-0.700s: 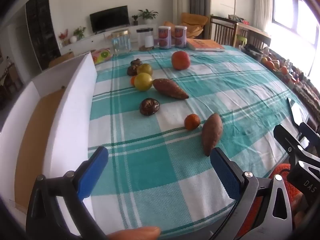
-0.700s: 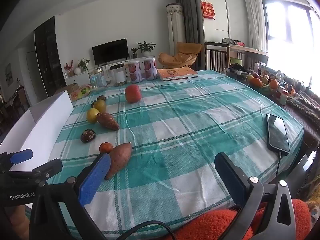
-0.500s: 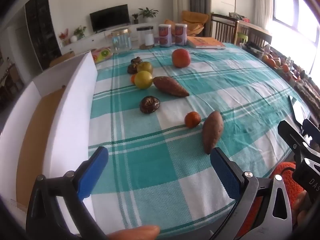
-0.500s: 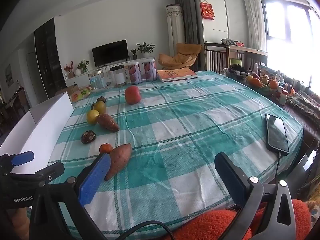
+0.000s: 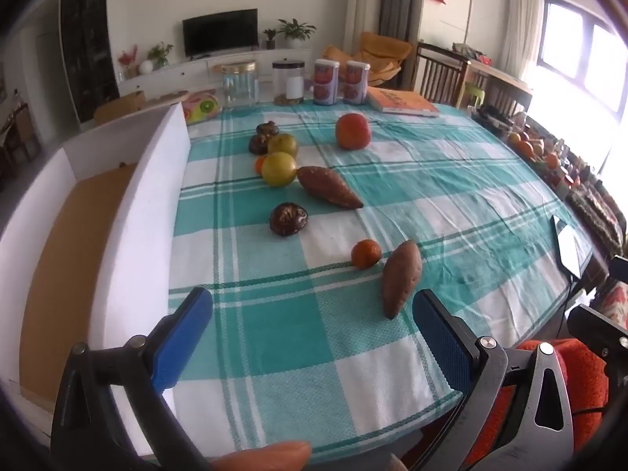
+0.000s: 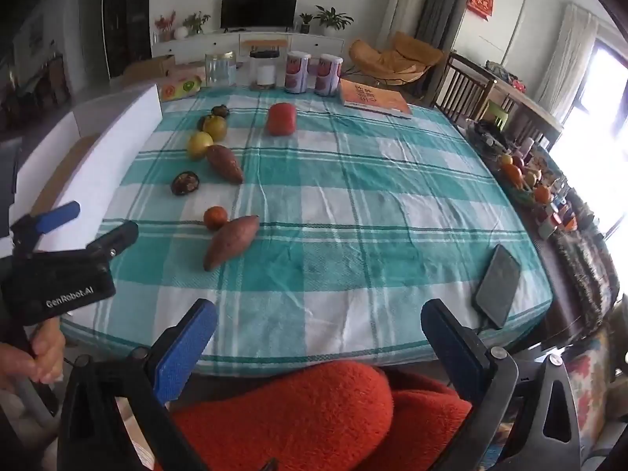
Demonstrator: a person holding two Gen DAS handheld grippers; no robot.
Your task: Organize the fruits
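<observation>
Both sets of jaws are standing spread wide, holding nothing: left gripper (image 5: 312,327) and right gripper (image 6: 318,337) are hovering over the near edge of the surface (image 5: 451,180). Nearest sweet potato (image 5: 401,276) is lying at 1 o'clock from the left gripper, a small orange (image 5: 366,253) touching its far end. It is looking firm, fairly heavy, tapered; probably best gripping across its thick middle. White box (image 5: 157,204) is waiting at 10 o'clock.
</observation>
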